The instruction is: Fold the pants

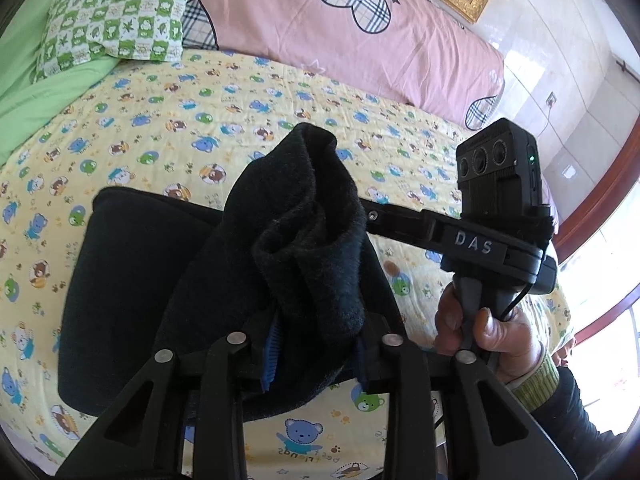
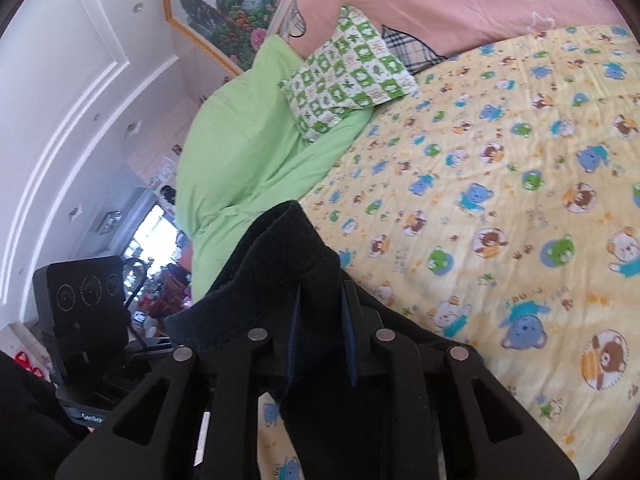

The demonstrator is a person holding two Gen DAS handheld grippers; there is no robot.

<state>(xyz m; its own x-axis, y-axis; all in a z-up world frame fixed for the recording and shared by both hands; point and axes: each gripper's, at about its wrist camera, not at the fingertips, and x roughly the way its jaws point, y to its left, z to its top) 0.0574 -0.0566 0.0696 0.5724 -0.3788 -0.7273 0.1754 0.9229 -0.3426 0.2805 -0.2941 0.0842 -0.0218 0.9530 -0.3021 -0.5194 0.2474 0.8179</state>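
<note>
**Q:** Where are the pants and who has hold of them?

**A:** The black fleecy pants are partly lifted off a bed covered by a yellow sheet with cartoon bears. In the left wrist view, part of the garment lies flat on the sheet toward the bed's near edge, while a bunched end rises up out of the left gripper, whose blue-padded fingers are clenched on the cloth. The right gripper is likewise clamped on a thick wad of the same fabric (its blue pads press in from both sides), and its handle sits in the person's right hand.

**Q:** What else is on the bed?

**A:** At the head end, a green-checked pillow, a green blanket and a pink quilt.

**Q:** How should the fold go from here?

**A:** My judgement: both grippers should carry the raised end together, level with each other, over the flat part, keeping the cloth lightly taut so it does not sag or twist. Lower it until edges align, then release. The fleece looks thick, so a deep grip probably helps.
</note>
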